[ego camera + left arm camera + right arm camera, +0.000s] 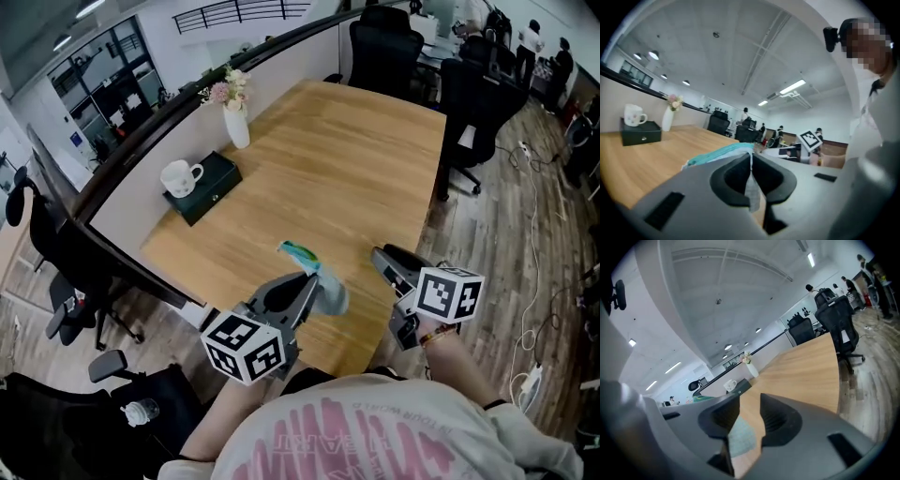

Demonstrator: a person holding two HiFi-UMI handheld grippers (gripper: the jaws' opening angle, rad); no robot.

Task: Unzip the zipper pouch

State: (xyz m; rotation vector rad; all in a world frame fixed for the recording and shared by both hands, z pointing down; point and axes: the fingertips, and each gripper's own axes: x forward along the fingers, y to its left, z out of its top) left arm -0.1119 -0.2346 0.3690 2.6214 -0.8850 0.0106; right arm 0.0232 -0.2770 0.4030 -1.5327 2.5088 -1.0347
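Observation:
The zipper pouch (328, 292), pale grey with a teal edge, hangs just above the wooden table (375, 159) near its front edge. My left gripper (314, 281) is shut on it; in the left gripper view the jaws (751, 157) pinch a thin strip of the pouch's fabric (752, 187), and the teal edge (719, 153) shows beyond them. My right gripper (380, 253) is to the right of the pouch, apart from it. Its jaws (750, 404) stand open with nothing gripped; a corner of the pouch (740, 437) shows through the gap, further off.
A white mug (180, 176) sits on a dark box (214, 183) at the table's left side, with a white vase of flowers (236, 122) behind it. Black office chairs (384, 47) stand at the far end and right side. A partition runs along the table's left edge.

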